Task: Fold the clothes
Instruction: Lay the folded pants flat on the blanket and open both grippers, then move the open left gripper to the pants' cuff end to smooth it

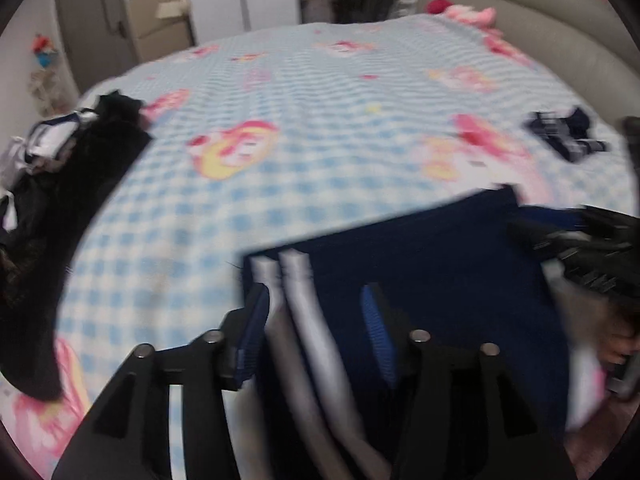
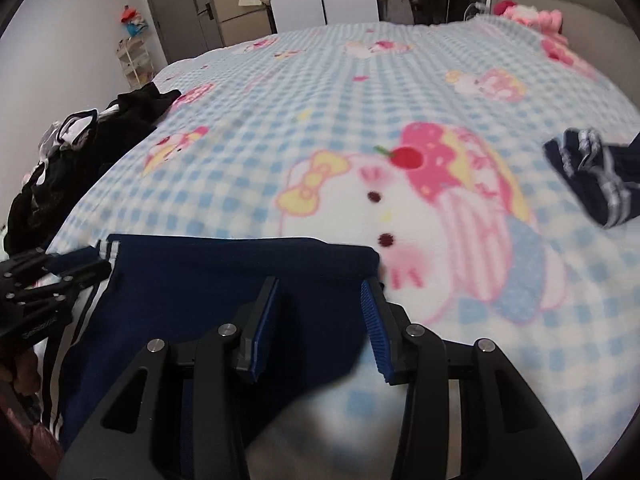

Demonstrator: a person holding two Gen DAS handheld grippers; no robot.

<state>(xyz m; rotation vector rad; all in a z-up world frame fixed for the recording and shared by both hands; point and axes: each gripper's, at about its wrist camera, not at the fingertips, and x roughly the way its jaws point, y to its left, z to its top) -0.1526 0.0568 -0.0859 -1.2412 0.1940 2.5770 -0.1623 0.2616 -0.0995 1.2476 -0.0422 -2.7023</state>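
A navy garment point(image 1: 440, 260) with white side stripes point(image 1: 304, 320) lies flat at the near edge of the bed, on a blue-checked cartoon blanket point(image 1: 320, 120). My left gripper point(image 1: 316, 300) hovers over its striped edge, open; the stripes run between the blue pads without being pinched. In the right wrist view the same garment point(image 2: 200, 272) spreads under my right gripper point(image 2: 320, 288), also open, its pads clear of the cloth near the garment's right corner. Each gripper shows in the other's view: the right one point(image 1: 580, 240) at the far right, the left one point(image 2: 52, 276) at the far left.
A heap of black and white clothes point(image 2: 60, 168) sits at the bed's left edge. A small folded navy striped piece point(image 2: 592, 180) lies on the right. Pink plush toys point(image 2: 528, 14) and a grey headboard point(image 1: 540, 28) are at the far right; a door and shelves stand behind.
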